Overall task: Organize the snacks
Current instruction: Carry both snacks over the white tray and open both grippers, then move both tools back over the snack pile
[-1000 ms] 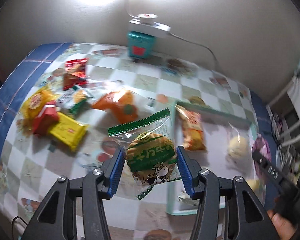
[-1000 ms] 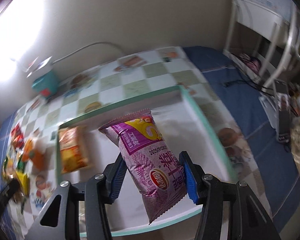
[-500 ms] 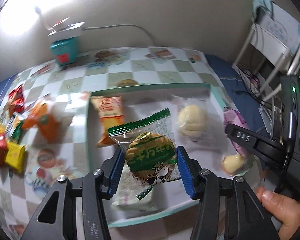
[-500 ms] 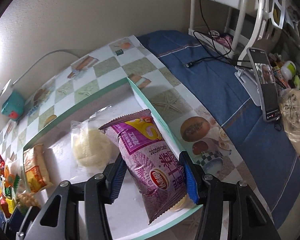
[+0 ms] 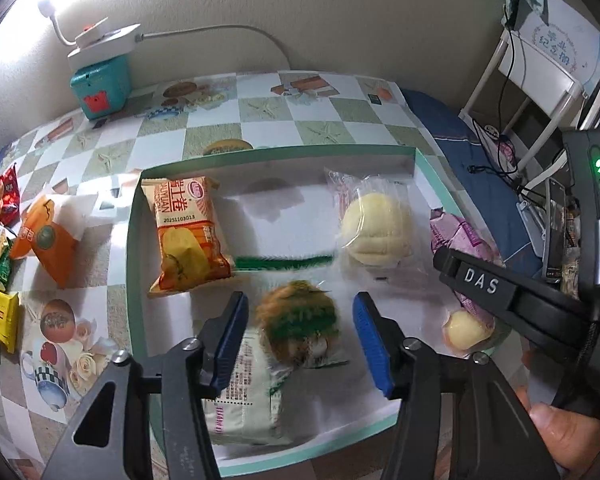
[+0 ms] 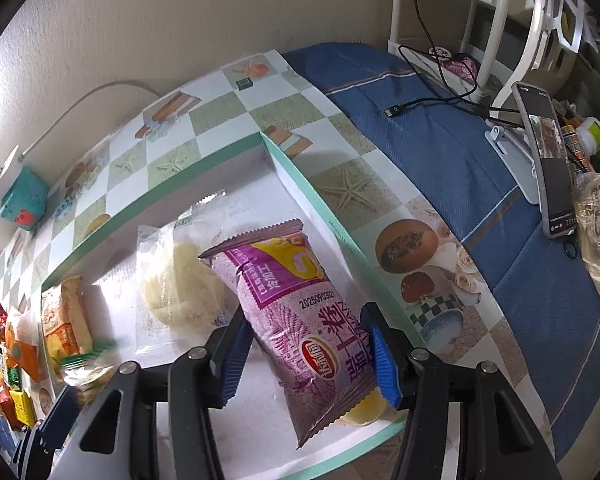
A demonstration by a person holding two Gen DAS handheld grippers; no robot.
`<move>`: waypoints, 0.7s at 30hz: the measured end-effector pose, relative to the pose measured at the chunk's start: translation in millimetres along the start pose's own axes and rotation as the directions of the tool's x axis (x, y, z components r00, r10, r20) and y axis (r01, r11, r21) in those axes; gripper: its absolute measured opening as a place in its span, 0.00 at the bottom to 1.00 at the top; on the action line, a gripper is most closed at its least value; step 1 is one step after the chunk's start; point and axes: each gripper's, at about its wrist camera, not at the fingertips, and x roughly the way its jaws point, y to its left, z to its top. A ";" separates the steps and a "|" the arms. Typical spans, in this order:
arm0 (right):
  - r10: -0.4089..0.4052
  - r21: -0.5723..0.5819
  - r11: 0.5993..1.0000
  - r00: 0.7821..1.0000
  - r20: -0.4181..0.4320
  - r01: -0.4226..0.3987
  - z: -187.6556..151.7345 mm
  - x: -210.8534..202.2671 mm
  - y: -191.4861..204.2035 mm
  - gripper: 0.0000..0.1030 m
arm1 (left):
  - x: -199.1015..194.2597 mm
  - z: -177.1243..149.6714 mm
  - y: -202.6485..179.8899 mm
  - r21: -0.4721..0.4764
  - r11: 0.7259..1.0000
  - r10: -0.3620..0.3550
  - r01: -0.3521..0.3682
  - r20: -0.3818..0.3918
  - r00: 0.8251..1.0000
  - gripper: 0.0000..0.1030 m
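My left gripper [image 5: 300, 334] hangs over the near part of the mint-rimmed tray [image 5: 134, 264], and its jaws are opening. The green-and-clear cookie packet [image 5: 296, 316] is a blur between the fingers and touches neither pad. My right gripper [image 6: 308, 356] is at the tray's [image 6: 300, 176] right edge with its jaws opening. The purple chip bag [image 6: 284, 280] still sits between both pads, its lower end over a small yellow bun [image 6: 364, 412]. In the tray lie an orange chip bag [image 5: 188, 236], a wrapped yellow bun [image 5: 374, 228] and a white-green packet [image 5: 240, 392].
Loose snacks [image 5: 40, 236] lie on the checked tablecloth left of the tray. A teal box [image 5: 100, 84] with a lamp stands at the wall. Right of the table are a blue cloth, cables and a phone on a stand [image 6: 548, 160]. A hand [image 5: 568, 436] holds the right gripper.
My left gripper swung from the snack pile to over the tray, then spread and let go of the cookie packet. My right gripper sank toward the tray's right edge with the purple bag and widened slightly.
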 end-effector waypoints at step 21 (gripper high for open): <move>0.051 -0.095 0.994 0.998 0.048 -0.046 3.1 -42.9 34.7 0.95 | -62.0 19.2 133.8 -0.344 0.923 0.189 -0.170 0.021 0.982 0.77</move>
